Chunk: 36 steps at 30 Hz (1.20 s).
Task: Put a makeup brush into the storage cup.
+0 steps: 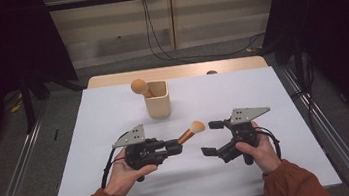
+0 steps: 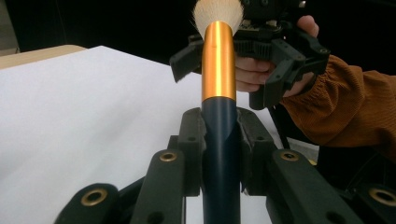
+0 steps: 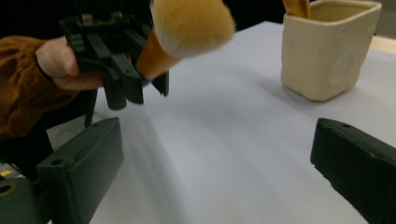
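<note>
Brush held over the tabletop (image 1: 115, 120), bristles toward the waiting right claw (image 1: 213, 137).
Left claw (image 1: 177, 147) grips the brush (image 1: 190, 131) by its dark handle; its long axis points to two o'clock, the cup (image 1: 157, 100) at twelve; right claw gapes empty.

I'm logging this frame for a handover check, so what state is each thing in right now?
left gripper: shut on the brush handle.
brush: held off the table, bristles toward the right gripper.
right gripper: open, nothing between its jaws.
cup: upright on the table.
second brush: leaning in the cup, head up.
</note>
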Each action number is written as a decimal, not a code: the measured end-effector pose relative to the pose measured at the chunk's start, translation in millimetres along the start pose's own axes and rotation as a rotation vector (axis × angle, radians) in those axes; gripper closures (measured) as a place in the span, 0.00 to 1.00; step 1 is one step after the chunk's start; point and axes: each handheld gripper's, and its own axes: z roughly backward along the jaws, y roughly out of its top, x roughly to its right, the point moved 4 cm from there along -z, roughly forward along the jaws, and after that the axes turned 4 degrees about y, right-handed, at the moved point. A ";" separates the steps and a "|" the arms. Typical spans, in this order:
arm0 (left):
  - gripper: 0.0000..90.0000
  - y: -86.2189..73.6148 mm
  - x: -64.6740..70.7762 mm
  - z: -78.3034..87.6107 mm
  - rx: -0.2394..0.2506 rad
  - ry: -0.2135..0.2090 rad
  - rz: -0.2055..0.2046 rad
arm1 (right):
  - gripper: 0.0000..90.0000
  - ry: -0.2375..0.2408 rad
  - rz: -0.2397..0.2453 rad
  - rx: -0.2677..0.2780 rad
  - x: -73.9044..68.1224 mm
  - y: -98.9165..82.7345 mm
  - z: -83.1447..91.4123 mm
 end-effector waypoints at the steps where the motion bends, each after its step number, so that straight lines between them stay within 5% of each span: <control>1: 0.83 -0.2 0.3 -0.8 -0.002 -0.003 -0.001 | 0.03 -0.009 0.007 0.009 -0.3 1.0 0.0; 8: 0.83 -1.0 -1.5 -3.2 0.000 0.001 0.002 | 0.03 -0.029 0.037 0.089 -1.1 5.3 -2.7; 17: 0.83 -2.2 -1.1 -7.2 -0.003 -0.010 0.006 | 0.03 0.033 0.033 0.084 -5.5 7.2 -11.8; 22: 0.82 -2.2 -0.1 -8.7 0.001 -0.019 0.007 | 0.05 0.045 -0.009 0.081 -5.9 11.0 -17.6; 36: 0.83 -3.0 0.1 -9.6 -0.002 -0.026 0.003 | 0.57 0.148 -0.073 0.064 -4.5 13.4 -25.1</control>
